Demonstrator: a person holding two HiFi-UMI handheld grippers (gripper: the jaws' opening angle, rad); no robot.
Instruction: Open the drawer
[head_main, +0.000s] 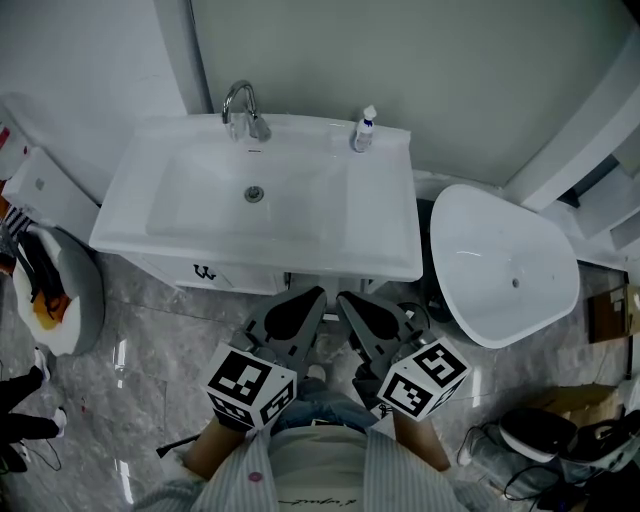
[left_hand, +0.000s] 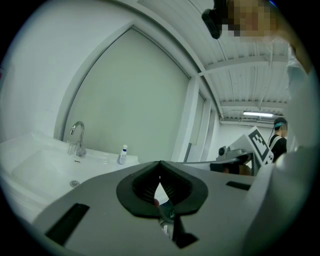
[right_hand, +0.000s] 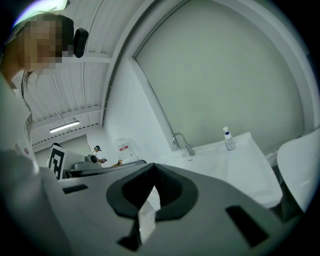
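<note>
White drawer front (head_main: 236, 278) sits under the sink's (head_main: 385, 245) front edge, largely hidden. Judged rigid, smooth, running on slides; no handle visible, so hook its top lip. Left gripper (head_main: 303, 303) and right gripper (head_main: 358, 308) are closed, empty, short of it.

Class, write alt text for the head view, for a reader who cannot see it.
From above: a person holds the left gripper and right gripper, both shut, side by side before a white sink with a faucet and a small bottle. A white toilet stands at its right.
</note>
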